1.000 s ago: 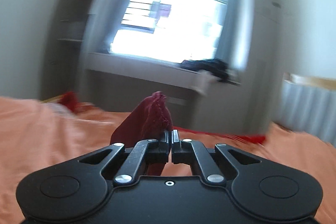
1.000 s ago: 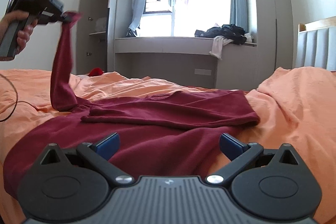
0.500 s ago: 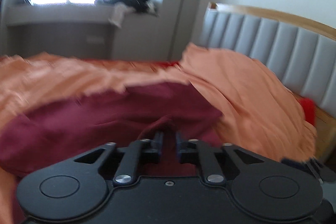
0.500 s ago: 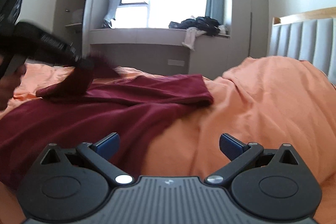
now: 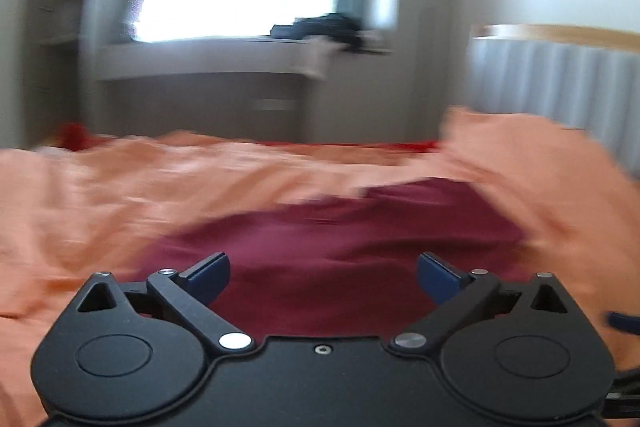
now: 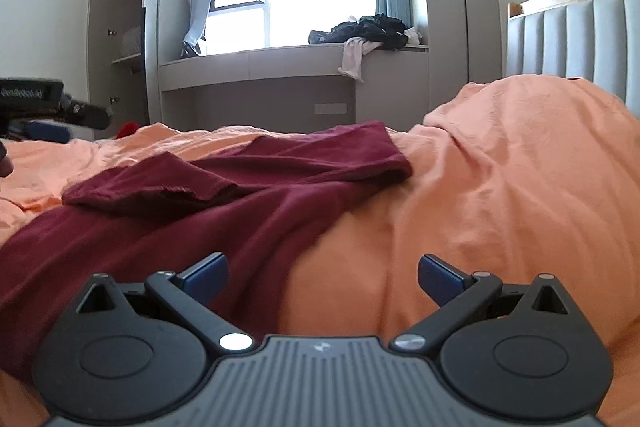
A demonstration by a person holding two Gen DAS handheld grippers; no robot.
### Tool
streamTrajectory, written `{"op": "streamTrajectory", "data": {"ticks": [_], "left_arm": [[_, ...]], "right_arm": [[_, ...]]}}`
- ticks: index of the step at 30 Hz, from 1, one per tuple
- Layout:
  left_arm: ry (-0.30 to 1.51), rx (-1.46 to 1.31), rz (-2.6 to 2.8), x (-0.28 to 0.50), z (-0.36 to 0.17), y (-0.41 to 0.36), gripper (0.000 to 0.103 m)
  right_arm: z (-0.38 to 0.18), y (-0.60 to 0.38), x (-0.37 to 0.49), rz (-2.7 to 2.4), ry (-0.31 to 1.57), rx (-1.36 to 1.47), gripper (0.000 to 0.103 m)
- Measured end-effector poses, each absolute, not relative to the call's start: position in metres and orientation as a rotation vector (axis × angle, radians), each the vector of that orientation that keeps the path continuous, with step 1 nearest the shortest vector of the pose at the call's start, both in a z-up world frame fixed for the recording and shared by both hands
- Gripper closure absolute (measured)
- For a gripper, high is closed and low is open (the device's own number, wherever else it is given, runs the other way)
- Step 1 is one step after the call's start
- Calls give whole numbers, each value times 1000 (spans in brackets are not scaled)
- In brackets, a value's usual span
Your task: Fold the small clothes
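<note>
The maroon garment (image 6: 248,187) lies flat on the orange bedsheet (image 6: 500,167), one sleeve (image 6: 160,183) folded across it, long axis running from 8 to 2 o'clock. The right gripper (image 6: 322,279), jaws released and empty, has cloth at 10 o'clock. The left gripper (image 5: 323,279), jaws also released, faces cloth at 12 and looks nearer. Bare sheet at 3 o'clock leaves room

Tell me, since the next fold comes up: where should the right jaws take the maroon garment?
Probably the maroon garment at its far rounded corner, approached from the orange bedding side: that edge lies free and raised, clear of the folded sleeve.
</note>
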State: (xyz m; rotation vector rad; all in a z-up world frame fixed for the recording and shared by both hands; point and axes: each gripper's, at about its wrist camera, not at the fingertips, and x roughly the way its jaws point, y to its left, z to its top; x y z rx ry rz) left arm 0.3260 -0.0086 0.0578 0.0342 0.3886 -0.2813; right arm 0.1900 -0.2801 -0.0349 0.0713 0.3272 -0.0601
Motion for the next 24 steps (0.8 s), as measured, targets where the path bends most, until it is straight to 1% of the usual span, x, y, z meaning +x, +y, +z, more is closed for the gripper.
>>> {"op": "streamTrajectory", "data": {"ticks": [4, 10, 11, 12, 13, 14, 15, 16, 17, 18, 20, 21, 22, 23, 24], "left_arm": [[404, 80, -74, 351, 57, 32, 1], [495, -27, 65, 409, 36, 107, 1], [514, -45, 76, 417, 31, 116, 2], [538, -67, 86, 427, 25, 125, 7], [566, -90, 88, 439, 21, 131, 10], [598, -113, 84, 450, 16, 137, 17], [633, -137, 80, 460, 11, 141, 23], [664, -163, 76, 469, 6, 145, 27], [689, -186, 65, 474, 2, 147, 36], [711, -212, 45, 479, -1, 149, 48], [745, -272, 0, 485, -6, 153, 61], [751, -294, -19, 486, -7, 152, 63], [758, -316, -35, 487, -7, 154, 63], [763, -335, -55, 486, -6, 155, 63], [762, -353, -81, 485, -4, 157, 59]], "right_arm": [[-26, -267, 207, 0, 294, 71, 0], [-14, -244, 244, 126, 288, 58, 0], [-13, -241, 250, 147, 285, 59, 1], [-11, -235, 255, 159, 283, 55, 1], [-10, -231, 261, 167, 282, 48, 6], [-9, -227, 266, 171, 283, 41, 14], [-8, -223, 270, 176, 283, 39, 18], [-7, -219, 274, 185, 282, 38, 23], [-6, -216, 277, 195, 283, 36, 28], [-7, -213, 279, 206, 285, 31, 31], [-8, -208, 283, 216, 297, 13, 51], [-10, -206, 283, 219, 304, 4, 54], [-12, -205, 283, 221, 310, -1, 58], [-14, -204, 283, 224, 318, -2, 60], [-16, -204, 283, 225, 323, -1, 60]]}}
